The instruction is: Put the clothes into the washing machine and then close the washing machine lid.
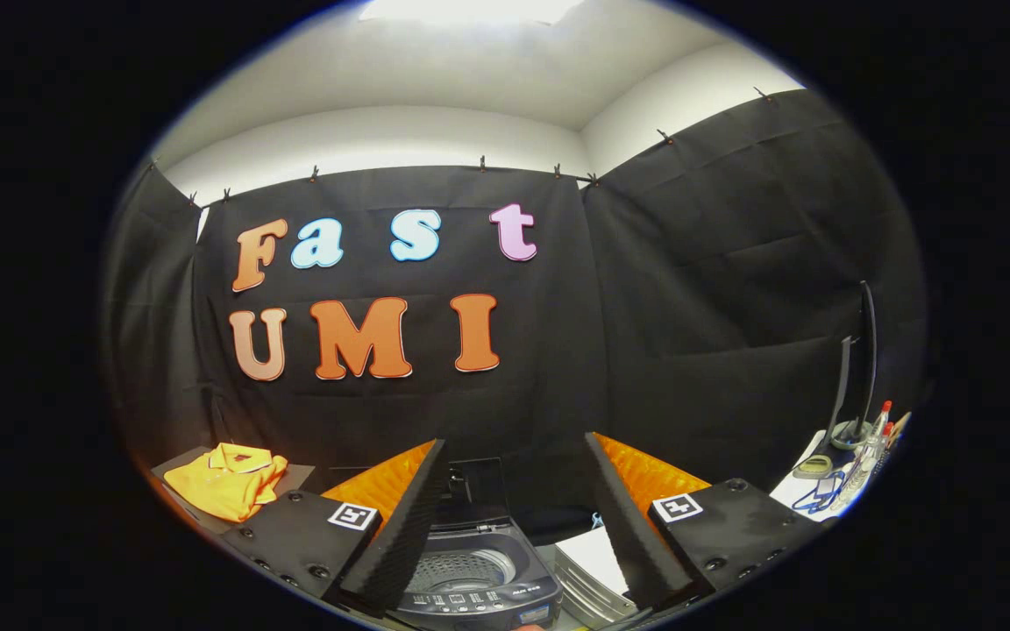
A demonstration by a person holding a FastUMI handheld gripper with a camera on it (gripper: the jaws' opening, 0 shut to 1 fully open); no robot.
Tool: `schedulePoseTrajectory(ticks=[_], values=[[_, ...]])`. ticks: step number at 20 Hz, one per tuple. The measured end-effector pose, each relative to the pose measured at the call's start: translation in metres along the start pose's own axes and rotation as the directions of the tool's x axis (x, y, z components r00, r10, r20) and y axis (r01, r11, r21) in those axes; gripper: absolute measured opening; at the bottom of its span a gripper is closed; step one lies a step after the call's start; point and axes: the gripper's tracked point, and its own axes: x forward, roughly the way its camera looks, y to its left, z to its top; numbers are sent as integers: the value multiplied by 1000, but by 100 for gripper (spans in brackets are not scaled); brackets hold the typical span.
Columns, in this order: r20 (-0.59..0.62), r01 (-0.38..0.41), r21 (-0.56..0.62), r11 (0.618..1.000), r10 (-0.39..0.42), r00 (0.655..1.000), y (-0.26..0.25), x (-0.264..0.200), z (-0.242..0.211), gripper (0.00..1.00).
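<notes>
Fingers of the hand-held gripper (514, 526) are spread wide apart, with nothing held between them. Between and just below them a small washing machine (474, 583) is seen with its lid (479, 491) raised. A folded yellow shirt (226, 480) is laid on a board beyond the left finger
</notes>
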Motion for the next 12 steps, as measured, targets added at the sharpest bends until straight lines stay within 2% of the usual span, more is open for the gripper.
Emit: schedulePoseTrajectory(ticks=[12], values=[[-13, 5, 7, 1000, -5, 1000, -2, 5, -5, 98]])
